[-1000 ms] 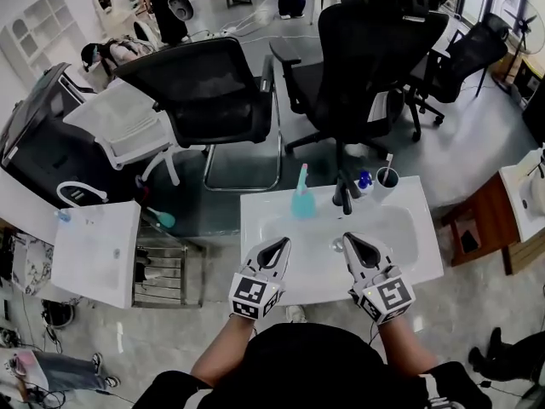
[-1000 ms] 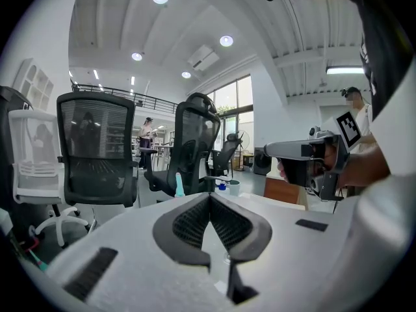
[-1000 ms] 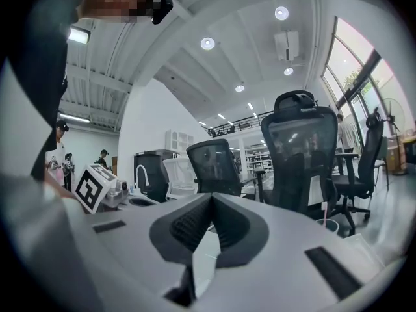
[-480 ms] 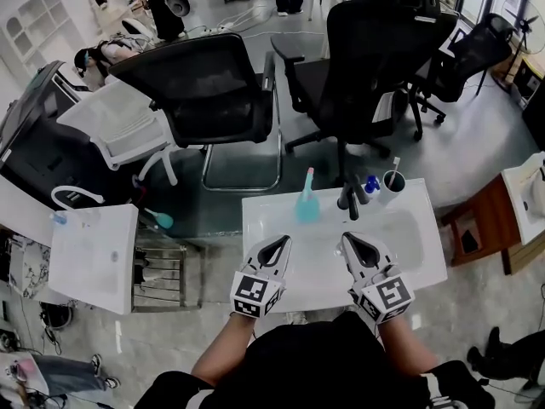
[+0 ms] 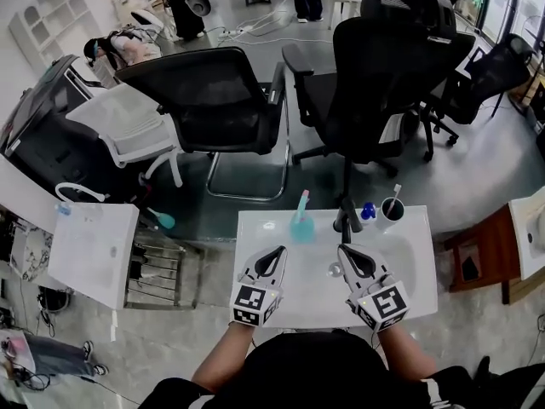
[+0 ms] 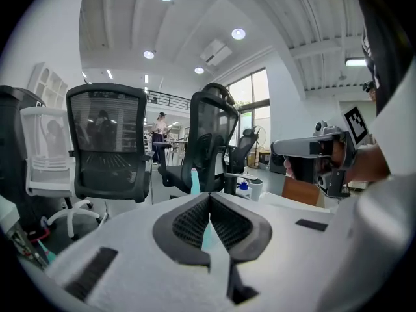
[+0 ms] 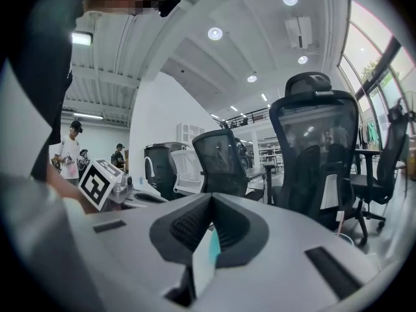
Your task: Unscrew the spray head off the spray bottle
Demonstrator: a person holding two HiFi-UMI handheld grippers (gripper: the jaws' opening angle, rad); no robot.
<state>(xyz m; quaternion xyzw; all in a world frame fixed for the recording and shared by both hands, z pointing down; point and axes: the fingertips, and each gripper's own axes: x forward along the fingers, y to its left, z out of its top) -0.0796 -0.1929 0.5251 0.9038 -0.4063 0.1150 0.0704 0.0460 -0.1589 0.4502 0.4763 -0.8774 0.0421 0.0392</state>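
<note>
A teal spray bottle [image 5: 301, 220] with a pink-tipped spray head stands upright at the back edge of the white washbasin [image 5: 255, 228]. In the left gripper view the spray bottle [image 6: 194, 179] rises just beyond the jaws. My left gripper [image 5: 276, 252] is shut and empty over the basin's front left, a short way in front of the bottle. My right gripper [image 5: 345, 250] is shut and empty over the front right, near the drain. The two shut tips show in the left gripper view [image 6: 209, 201] and the right gripper view [image 7: 210, 203].
A black faucet [image 5: 345, 216], a small blue-capped bottle [image 5: 366, 210] and a cup with a toothbrush [image 5: 391, 209] stand right of the spray bottle. Two black office chairs [image 5: 213, 100] [image 5: 387, 66] are behind the basin. Another white basin [image 5: 94, 250] is at left.
The head view has shifted a little, so the basin sits lower and further right. Both grippers stay shut in about the same place over the basin's front.
</note>
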